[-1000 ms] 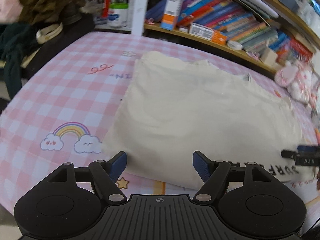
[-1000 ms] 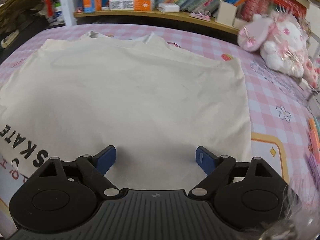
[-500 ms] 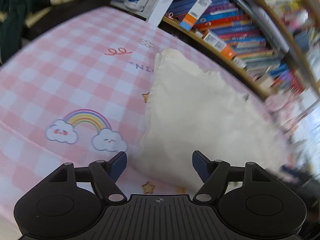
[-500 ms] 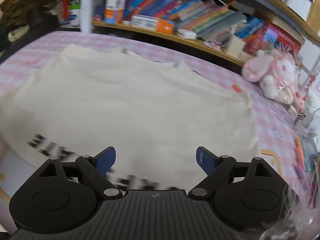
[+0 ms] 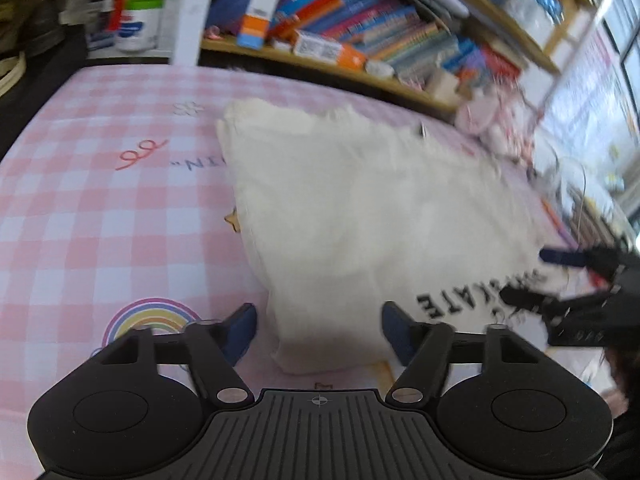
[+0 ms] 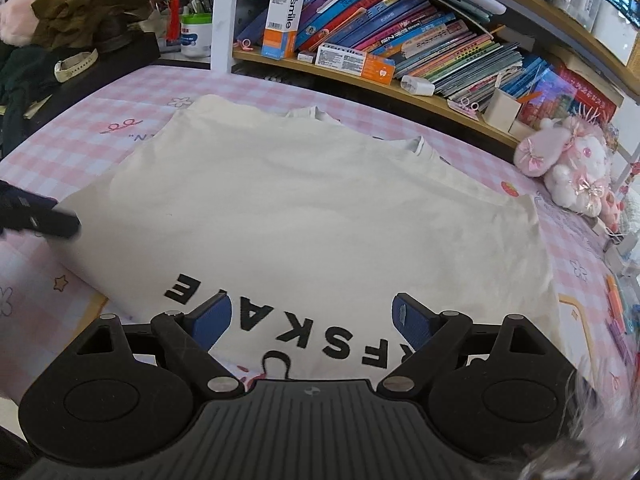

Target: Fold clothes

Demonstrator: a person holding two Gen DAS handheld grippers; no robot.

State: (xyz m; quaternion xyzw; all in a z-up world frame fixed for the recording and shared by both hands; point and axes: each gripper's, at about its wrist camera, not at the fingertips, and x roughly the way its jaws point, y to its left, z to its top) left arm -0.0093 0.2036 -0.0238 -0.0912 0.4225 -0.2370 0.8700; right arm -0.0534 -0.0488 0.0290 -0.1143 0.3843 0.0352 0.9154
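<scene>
Both my grippers hang released, jaws wide, over the near hem of the cream T-shirt (image 6: 320,216): left gripper (image 5: 318,330) at its near-left corner, right gripper (image 6: 310,320) above the black lettering. Next, I judge: pinch the hem at matching points, both layers, lift evenly (a lopsided pick would skew the fold). The shirt lies flat on the pink checked surface (image 5: 100,200), collar toward the bookshelf (image 6: 400,84), few wrinkles.

We see the shirt (image 6: 304,216) lying flat on the bedsheet (image 6: 132,120), bookshelf (image 6: 360,76) behind it, plush toy (image 6: 568,168) to its right, clothes pile (image 6: 72,20) far left. Left gripper (image 5: 318,330) sits at its left corner, right gripper (image 6: 310,320) over its near edge.
</scene>
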